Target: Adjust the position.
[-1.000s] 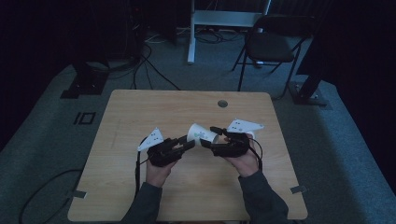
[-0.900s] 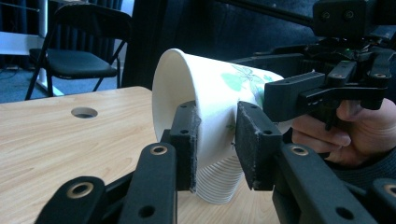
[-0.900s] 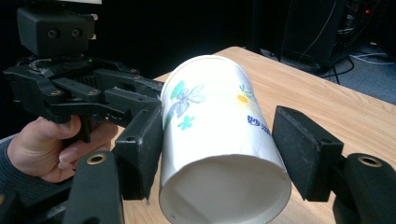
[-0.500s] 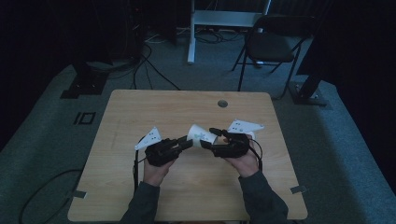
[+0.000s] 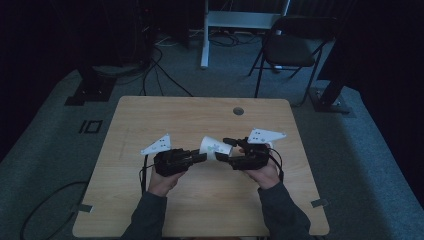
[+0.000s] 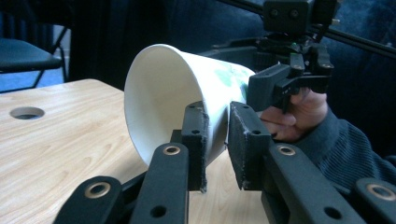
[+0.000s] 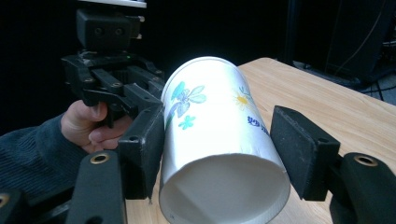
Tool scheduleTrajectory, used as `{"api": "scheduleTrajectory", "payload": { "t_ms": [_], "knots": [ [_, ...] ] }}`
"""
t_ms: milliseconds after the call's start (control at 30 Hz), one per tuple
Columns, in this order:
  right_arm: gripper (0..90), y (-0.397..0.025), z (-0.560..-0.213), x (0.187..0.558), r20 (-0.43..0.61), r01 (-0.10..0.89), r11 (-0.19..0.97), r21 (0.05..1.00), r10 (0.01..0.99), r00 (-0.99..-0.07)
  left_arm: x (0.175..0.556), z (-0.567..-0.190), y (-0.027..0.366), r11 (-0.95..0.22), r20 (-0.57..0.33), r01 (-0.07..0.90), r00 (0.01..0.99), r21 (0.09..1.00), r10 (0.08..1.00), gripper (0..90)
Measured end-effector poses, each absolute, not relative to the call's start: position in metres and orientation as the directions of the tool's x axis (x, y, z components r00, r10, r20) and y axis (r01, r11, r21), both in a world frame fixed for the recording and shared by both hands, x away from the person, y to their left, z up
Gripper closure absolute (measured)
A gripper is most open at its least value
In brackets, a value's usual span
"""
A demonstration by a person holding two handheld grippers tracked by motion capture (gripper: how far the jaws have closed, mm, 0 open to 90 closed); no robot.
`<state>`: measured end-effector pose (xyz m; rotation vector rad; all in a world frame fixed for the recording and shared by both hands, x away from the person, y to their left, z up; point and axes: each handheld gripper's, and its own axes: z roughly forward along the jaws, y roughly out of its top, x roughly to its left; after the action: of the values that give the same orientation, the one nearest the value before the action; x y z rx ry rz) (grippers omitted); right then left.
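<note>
High view: paper cup (image 5: pixel 214 147) held on its side above the table (image 5: pixel 150 115), mid-table, between the two grippers. Left gripper (image 5: pixel 200 158) comes in from the left, right gripper (image 5: pixel 226 150) from the right; both hands are near the front half of the table.

Left gripper view: jaws pinched on the cup (image 6: pixel 187 102) wall at the rim, one pad inside the mouth, one outside. Cup is gripped, open end toward this camera. Behind it, the right gripper (image 6: pixel 285 81) and the hand (image 6: pixel 301 114) holding it.

Right gripper view: jaws spread wide either side of the cup (image 7: pixel 219 144). Left pad touches or sits just beside the cup wall; right pad is clear of it with a visible gap. So not clamped. Cup base faces this camera.

Print on the cup: blue-green flower, yellow sun-like flower, small dark blue mark near the base, too blurred to read. No legible brand text. Green print visible in left gripper view, unreadable.
</note>
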<state>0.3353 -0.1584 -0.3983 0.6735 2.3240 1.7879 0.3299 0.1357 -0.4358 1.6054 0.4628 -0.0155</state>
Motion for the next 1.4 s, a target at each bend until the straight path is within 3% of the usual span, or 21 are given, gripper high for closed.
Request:
{"api": "scheduleTrajectory", "payload": {
  "t_ms": [533,1400],
  "knots": [
    [35.2,-0.1628,-0.4023,0.3371,0.180,0.270,0.199,0.942,0.379,-0.908,0.3263,-0.4336,0.1351,-0.053,-0.256,0.279,0.928,0.959,0.270,82.3],
    [31.4,-0.1649,-0.4040,0.3334,0.133,0.244,0.204,0.948,0.441,-0.887,0.3252,-0.4299,0.1317,-0.040,-0.244,0.264,0.931,0.964,0.273,86.8]
  ]
}}
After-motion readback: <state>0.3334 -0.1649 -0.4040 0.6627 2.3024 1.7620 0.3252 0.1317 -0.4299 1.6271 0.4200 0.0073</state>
